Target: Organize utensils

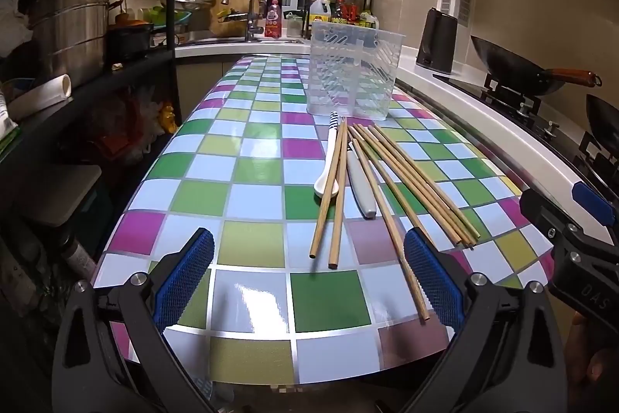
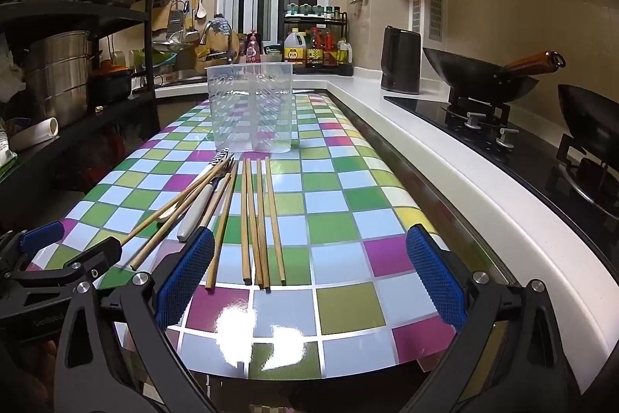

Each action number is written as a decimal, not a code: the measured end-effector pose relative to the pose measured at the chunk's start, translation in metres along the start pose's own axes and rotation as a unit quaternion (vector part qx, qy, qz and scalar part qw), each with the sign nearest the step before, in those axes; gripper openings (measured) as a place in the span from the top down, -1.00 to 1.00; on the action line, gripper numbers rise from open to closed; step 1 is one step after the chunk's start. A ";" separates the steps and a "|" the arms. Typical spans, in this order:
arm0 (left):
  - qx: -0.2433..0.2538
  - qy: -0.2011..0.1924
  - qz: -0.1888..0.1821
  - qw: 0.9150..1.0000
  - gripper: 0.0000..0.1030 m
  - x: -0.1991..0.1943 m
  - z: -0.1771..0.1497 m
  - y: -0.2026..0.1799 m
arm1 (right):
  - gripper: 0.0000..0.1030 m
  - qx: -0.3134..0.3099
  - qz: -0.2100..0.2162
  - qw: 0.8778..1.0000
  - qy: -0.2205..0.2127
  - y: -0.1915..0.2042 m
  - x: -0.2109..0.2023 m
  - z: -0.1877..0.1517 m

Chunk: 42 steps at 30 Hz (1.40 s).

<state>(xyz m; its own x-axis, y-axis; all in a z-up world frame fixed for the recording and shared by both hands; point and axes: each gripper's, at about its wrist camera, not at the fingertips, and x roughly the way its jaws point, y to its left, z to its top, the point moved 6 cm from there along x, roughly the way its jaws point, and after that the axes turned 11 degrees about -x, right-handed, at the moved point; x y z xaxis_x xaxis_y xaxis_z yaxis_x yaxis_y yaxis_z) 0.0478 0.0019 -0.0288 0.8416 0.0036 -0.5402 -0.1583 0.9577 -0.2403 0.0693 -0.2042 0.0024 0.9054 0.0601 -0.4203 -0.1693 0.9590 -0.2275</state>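
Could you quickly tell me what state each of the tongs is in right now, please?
Left tongs: open, holding nothing, above the checkered tabletop.
Right tongs: open, holding nothing; the bamboo chopsticks lie loose on the table.

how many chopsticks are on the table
8 chopsticks: two at the left across the spoon, two in the middle, one partly hidden by the left tongs, four bunched at the right. Overlaps may hide more.

The white ceramic spoon lies largely hidden under crossed bamboo chopsticks in the right wrist view. The fork's tines are too tangled among the sticks to make out. The right gripper is cut off by the left view's edge, its fingertips unseen there.
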 end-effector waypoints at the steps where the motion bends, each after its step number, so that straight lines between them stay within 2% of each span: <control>1: 0.000 0.000 -0.001 1.000 -0.85 0.000 0.000 0.000 | -0.89 0.000 0.000 1.000 0.001 0.000 0.001 0.000; 29: 0.001 0.001 -0.003 1.000 -0.84 0.003 -0.002 -0.003 | -0.89 0.002 -0.004 1.000 0.004 -0.006 0.003 -0.002; 42: 0.001 0.004 -0.007 1.000 -0.77 0.002 -0.002 -0.003 | -0.89 0.001 -0.005 1.000 0.003 -0.006 0.003 -0.002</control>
<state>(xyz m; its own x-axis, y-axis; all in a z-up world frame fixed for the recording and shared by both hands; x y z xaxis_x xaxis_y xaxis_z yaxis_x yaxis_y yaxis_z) 0.0489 -0.0020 -0.0310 0.8399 -0.0120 -0.5426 -0.1455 0.9582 -0.2464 0.0721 -0.2101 0.0007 0.9044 0.0492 -0.4239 -0.1598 0.9601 -0.2295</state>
